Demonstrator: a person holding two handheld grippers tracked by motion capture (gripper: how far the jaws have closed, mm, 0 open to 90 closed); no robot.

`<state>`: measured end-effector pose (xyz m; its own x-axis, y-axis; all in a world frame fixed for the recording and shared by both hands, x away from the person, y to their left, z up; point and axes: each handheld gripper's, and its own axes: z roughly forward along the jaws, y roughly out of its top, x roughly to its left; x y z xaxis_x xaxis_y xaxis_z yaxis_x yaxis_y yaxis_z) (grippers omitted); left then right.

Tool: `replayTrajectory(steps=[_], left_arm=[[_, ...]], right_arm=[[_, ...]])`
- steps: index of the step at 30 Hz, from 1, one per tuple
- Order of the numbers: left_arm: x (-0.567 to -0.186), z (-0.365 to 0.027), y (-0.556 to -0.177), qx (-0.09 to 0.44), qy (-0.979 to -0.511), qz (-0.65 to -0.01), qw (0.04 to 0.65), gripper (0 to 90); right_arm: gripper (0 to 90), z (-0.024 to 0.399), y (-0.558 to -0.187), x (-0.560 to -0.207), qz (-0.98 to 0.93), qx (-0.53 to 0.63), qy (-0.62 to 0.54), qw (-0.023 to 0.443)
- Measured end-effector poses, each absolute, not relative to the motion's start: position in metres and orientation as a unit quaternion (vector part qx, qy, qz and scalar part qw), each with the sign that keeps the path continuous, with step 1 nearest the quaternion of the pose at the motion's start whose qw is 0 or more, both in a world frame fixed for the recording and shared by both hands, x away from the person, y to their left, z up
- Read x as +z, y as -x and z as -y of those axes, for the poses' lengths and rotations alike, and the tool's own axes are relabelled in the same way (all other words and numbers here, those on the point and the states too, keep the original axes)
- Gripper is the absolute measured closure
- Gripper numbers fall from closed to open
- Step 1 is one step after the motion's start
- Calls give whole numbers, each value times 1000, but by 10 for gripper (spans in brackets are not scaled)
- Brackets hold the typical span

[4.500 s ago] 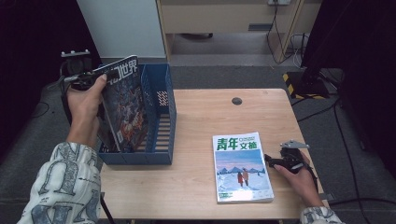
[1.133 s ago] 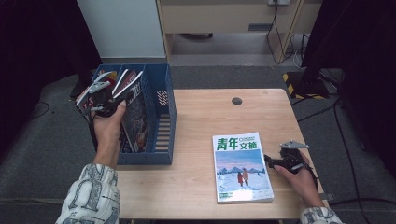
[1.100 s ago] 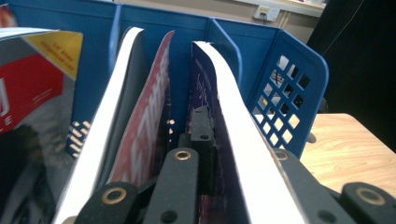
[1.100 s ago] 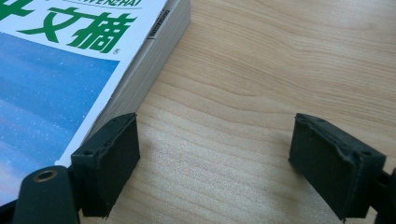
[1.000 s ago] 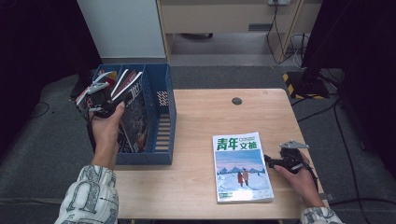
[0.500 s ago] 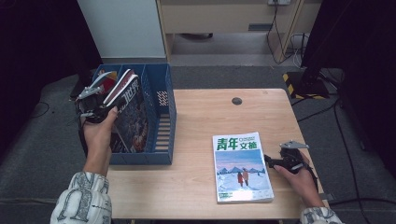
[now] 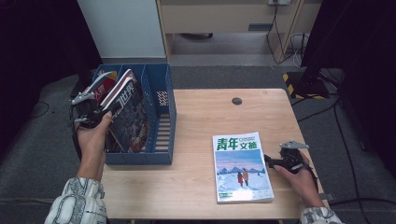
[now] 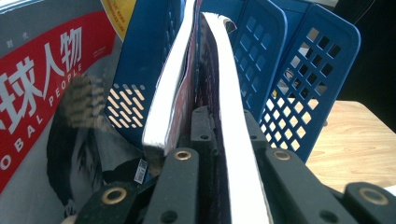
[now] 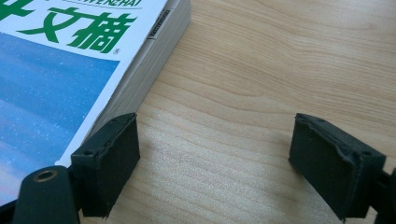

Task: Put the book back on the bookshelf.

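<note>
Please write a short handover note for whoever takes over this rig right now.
Left claw: shut on the dark-covered magazine, which stands tilted in a slot of the blue file rack at the table's left end.
Right claw: open and holding nothing, resting on the wooden table beside the right edge of the green-titled magazine.
Done: a red-covered magazine already stands in the rack's left slot; the dark one is partly in.
Left: release the dark magazine once it seems settled, then probably file the green-titled one, which lies flat.

A dark-covered magazine (image 7: pixel 128 112) leans tilted in the blue rack's (image 7: pixel 161 156) middle compartment.
</note>
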<state>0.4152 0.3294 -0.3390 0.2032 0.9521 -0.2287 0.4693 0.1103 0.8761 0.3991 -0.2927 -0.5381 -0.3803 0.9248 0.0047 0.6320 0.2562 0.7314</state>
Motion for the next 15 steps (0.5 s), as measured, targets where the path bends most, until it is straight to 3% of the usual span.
replayTrajectory(steps=[15], left_arm=[[-334,-324,-414,251,-637,-568,457,753]], right_arm=[[162,293,-399,-538,-761,332,-512,220]])
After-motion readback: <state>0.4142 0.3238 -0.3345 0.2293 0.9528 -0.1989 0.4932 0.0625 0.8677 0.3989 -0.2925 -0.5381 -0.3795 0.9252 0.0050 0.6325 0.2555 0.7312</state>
